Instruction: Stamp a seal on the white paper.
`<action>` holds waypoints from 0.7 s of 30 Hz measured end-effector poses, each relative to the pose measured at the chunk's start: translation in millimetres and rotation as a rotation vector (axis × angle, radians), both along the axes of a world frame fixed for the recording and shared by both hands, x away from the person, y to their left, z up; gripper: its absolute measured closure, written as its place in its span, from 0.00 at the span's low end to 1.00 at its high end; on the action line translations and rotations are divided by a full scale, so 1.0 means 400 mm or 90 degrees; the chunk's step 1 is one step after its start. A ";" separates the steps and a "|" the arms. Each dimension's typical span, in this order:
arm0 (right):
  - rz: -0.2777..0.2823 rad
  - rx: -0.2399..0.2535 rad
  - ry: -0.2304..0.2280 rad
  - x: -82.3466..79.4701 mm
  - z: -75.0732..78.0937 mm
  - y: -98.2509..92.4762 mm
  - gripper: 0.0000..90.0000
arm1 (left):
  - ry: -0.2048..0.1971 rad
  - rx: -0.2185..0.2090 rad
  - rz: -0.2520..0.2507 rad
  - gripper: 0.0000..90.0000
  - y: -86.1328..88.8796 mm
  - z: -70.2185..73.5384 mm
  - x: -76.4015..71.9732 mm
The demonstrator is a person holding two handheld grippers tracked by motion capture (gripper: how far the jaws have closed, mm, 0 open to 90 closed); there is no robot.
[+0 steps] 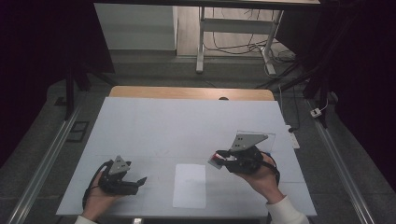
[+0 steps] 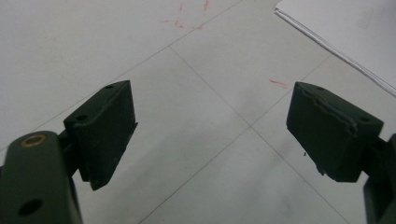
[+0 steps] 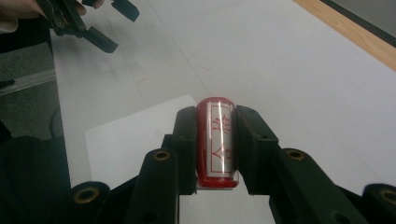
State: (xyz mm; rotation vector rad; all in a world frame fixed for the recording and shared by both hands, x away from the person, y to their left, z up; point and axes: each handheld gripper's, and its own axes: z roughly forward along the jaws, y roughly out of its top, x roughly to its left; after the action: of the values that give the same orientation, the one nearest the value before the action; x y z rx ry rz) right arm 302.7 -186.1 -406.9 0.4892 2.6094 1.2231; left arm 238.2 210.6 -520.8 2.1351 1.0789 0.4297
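My right gripper (image 1: 217, 159) is shut on a red cylindrical stamp (image 3: 216, 138), which has a white label with red characters. Both pads press on the stamp's sides, and it hangs above the white table cover (image 1: 187, 126), just right of a white sheet of paper (image 1: 189, 185). That paper (image 3: 125, 144) lies under and left of the stamp in the right gripper view. At the near left of the table my left gripper (image 1: 136, 176) rests low, and its jaws stand wide open with nothing between them (image 2: 210, 126). A corner of the paper (image 2: 345, 32) lies beyond it.
Faint red marks (image 2: 184, 22) dot the table cover. A clear plastic piece (image 1: 267, 139) stands behind my right gripper. The table's wooden far edge (image 1: 191, 92) borders the cover. A white power strip (image 1: 293, 138) lies off the right edge, and desk legs (image 1: 201, 42) stand beyond.
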 end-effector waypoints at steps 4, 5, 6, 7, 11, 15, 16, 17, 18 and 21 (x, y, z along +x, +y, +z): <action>0.007 -0.001 0.002 0.000 0.000 0.014 0.78 | -0.001 0.000 0.000 0.17 -0.001 0.001 -0.001; 0.008 -0.003 0.002 -0.001 -0.002 0.018 0.78 | 0.000 0.000 -0.001 0.17 -0.001 0.002 -0.001; 0.010 -0.005 0.004 -0.001 -0.003 0.023 0.78 | -0.001 0.000 -0.001 0.17 -0.001 0.002 -0.001; 0.012 -0.006 0.003 -0.001 -0.004 0.027 0.78 | -0.001 0.000 -0.002 0.17 -0.001 0.002 -0.001; 0.020 -0.016 0.006 -0.002 -0.009 0.043 0.78 | -0.001 -0.001 -0.001 0.17 0.000 0.003 -0.001; 0.031 -0.025 0.004 -0.003 -0.014 0.062 0.78 | -0.001 -0.002 0.000 0.17 0.000 0.002 0.000; 0.031 -0.027 0.006 -0.004 -0.014 0.067 0.78 | -0.001 -0.002 0.001 0.17 0.000 0.002 -0.001; 0.034 -0.027 0.005 -0.004 -0.016 0.072 0.78 | -0.001 -0.002 0.001 0.17 0.000 0.002 -0.001; 0.038 -0.030 0.004 -0.004 -0.017 0.076 0.78 | -0.001 -0.002 0.001 0.17 0.000 0.002 -0.001; 0.040 -0.033 0.007 -0.005 -0.023 0.089 0.78 | -0.001 -0.001 -0.001 0.18 0.000 0.003 -0.001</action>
State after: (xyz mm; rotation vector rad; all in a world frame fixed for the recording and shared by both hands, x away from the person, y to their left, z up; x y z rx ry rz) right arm 300.9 -150.3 -416.0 0.4086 2.6778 1.1706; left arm 237.7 210.5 -519.7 2.1338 1.0768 0.4301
